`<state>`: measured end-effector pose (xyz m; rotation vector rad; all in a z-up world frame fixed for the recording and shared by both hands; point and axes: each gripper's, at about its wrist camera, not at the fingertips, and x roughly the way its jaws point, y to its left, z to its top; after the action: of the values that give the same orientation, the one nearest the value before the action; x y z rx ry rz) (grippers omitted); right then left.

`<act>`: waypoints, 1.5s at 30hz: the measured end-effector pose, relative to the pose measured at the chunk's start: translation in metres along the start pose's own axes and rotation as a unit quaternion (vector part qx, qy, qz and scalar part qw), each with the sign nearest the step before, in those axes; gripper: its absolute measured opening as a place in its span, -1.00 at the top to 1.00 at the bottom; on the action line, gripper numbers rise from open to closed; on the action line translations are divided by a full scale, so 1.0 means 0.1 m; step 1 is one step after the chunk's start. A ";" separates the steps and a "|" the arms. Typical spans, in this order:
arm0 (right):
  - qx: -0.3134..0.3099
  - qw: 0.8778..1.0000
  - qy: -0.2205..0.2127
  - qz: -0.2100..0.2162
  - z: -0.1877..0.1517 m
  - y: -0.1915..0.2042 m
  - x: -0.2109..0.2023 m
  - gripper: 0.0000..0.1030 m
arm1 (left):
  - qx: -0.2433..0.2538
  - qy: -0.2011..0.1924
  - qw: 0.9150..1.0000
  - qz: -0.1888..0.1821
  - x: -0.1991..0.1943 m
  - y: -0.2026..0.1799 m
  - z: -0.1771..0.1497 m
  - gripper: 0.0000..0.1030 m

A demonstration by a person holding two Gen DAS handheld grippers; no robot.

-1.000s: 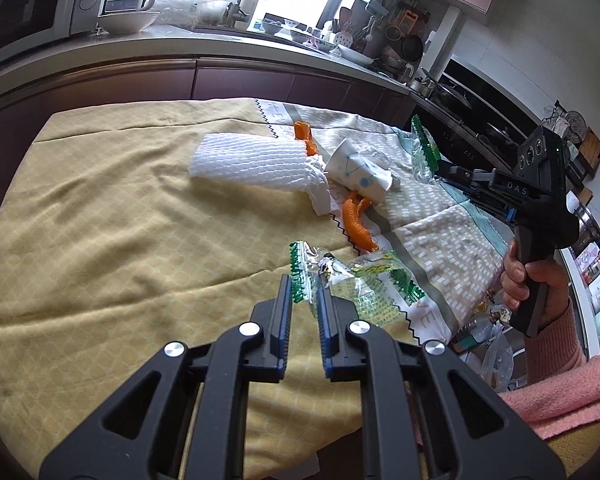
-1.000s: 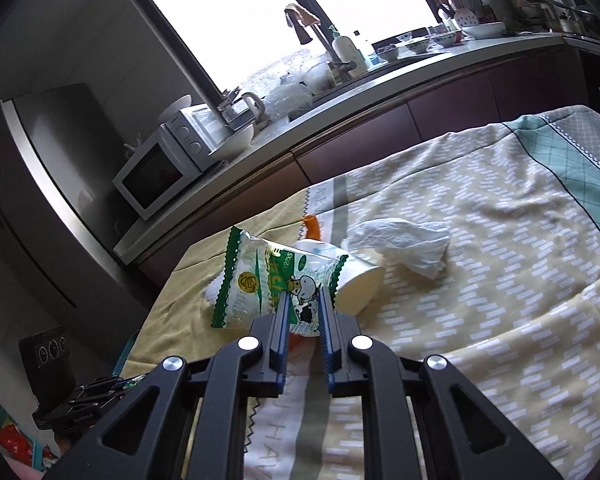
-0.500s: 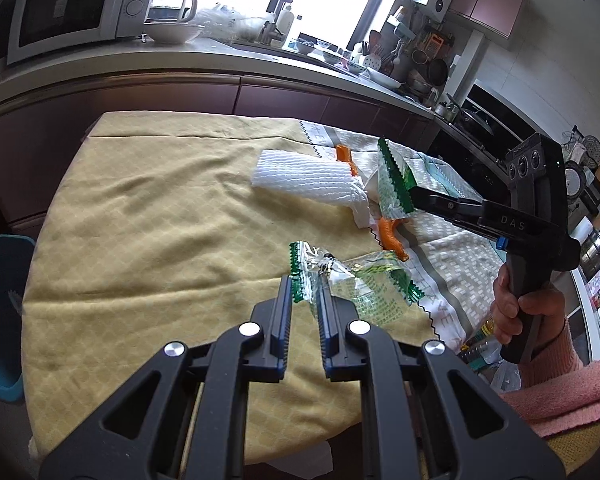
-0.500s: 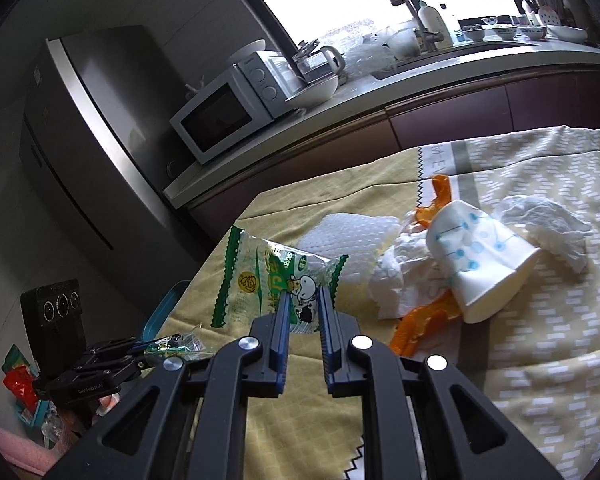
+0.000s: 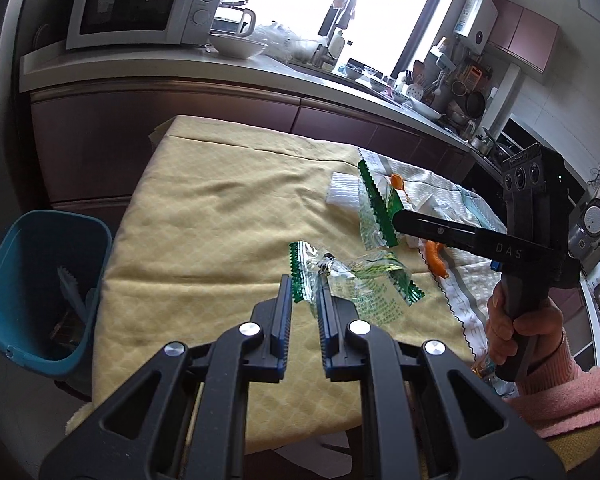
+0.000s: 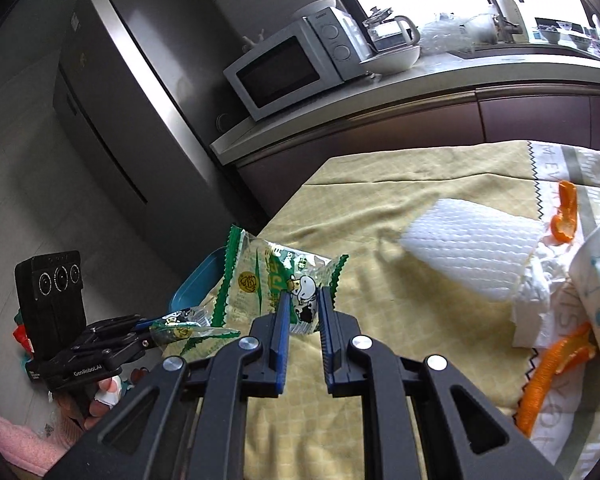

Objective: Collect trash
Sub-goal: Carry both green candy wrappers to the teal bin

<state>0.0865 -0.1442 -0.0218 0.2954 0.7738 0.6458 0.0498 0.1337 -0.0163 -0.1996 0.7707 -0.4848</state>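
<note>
My left gripper (image 5: 305, 298) is shut on a crumpled clear-and-green snack wrapper (image 5: 356, 280), held above the yellow tablecloth (image 5: 220, 216). In the right wrist view this gripper (image 6: 150, 338) and its wrapper (image 6: 184, 328) show at the lower left. My right gripper (image 6: 304, 300) is shut on a green-edged wrapper with a cartoon cow (image 6: 276, 276), lifted near the table's left end. From the left wrist view the right gripper (image 5: 396, 218) hangs over mid-table with that wrapper (image 5: 374, 208). A blue bin (image 5: 40, 288) stands on the floor left of the table.
A white foam net (image 6: 472, 252), crumpled tissue (image 6: 536, 296), a tipped paper cup (image 6: 596, 264) and orange peels (image 6: 552, 368) lie on the cloth to the right. Only the bin's rim (image 6: 196, 284) peeks past the table edge. Behind are the counter, a microwave (image 6: 292, 68) and a fridge (image 6: 112, 92).
Both grippers have swung left along the table, each still gripping its wrapper. The blue bin has come into view, and the right gripper's wrapper now hangs close to the table's left end.
</note>
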 end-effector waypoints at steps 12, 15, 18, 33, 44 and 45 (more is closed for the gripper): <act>-0.046 0.997 0.044 0.048 0.21 0.48 0.57 0.75 | -0.045 -0.038 0.996 0.066 -0.42 0.53 -0.03 0.76; -0.062 0.995 0.055 0.058 0.27 0.63 0.74 0.75 | -0.059 -0.047 0.993 0.086 -0.52 0.70 -0.04 0.76; -0.078 0.992 0.067 0.067 0.30 0.77 0.89 0.75 | -0.072 -0.055 0.990 0.106 -0.62 0.85 -0.06 0.76; -0.116 0.983 0.117 0.080 0.40 1.23 1.53 0.75 | -0.119 -0.066 0.976 0.169 -0.83 1.48 -0.19 0.76; -0.143 0.975 0.157 0.062 0.42 1.48 2.01 0.75 | -0.156 -0.058 0.967 0.194 -0.74 1.85 -0.26 0.76; -0.144 0.975 0.160 0.059 0.41 1.50 2.04 0.75 | -0.160 -0.058 0.966 0.195 -0.72 1.88 -0.27 0.76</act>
<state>0.1616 0.1003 -0.0355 -0.0327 0.9611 0.9211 0.0514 0.3331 -0.0553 -0.3648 0.7483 0.0271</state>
